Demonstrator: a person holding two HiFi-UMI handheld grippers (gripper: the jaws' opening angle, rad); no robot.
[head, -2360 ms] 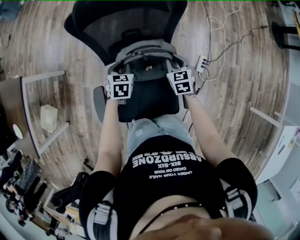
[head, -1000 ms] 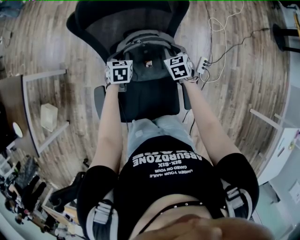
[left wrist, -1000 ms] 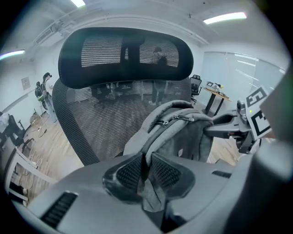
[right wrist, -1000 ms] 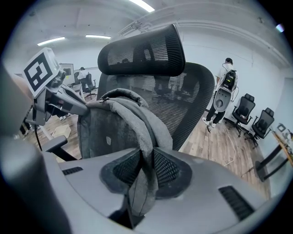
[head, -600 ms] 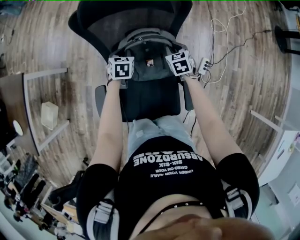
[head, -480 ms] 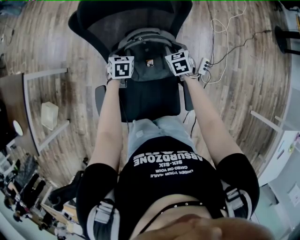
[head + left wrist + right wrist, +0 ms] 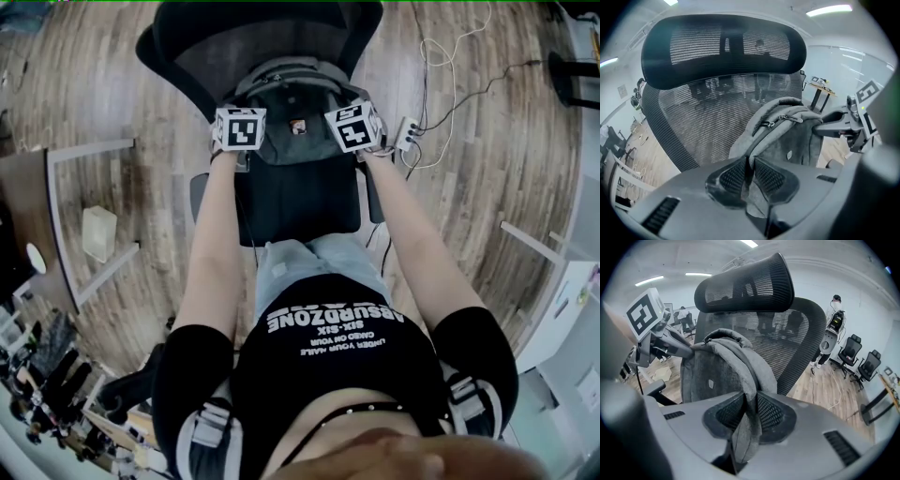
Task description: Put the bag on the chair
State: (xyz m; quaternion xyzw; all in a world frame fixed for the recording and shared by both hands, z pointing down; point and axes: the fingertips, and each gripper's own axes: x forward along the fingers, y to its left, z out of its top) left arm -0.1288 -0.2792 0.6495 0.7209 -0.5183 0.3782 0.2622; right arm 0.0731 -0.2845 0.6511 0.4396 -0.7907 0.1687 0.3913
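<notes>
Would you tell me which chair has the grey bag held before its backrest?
The near mesh chair with the headrest, behind the grey bag; the far black chairs have no bag.

A wood-plank floor [image 7: 487, 141] is seen throughout, and a white power strip [image 7: 406, 133] is laid on it. A dark-topped table [image 7: 23, 225] on white legs is set at the left, with a pale box [image 7: 97, 234] on the floor near it. White walls [image 7: 862, 296] are lit by ceiling strip lights [image 7: 828, 10]. 2 black office chairs [image 7: 848, 352] are parked by the far wall, near a standing person [image 7: 833, 329].
</notes>
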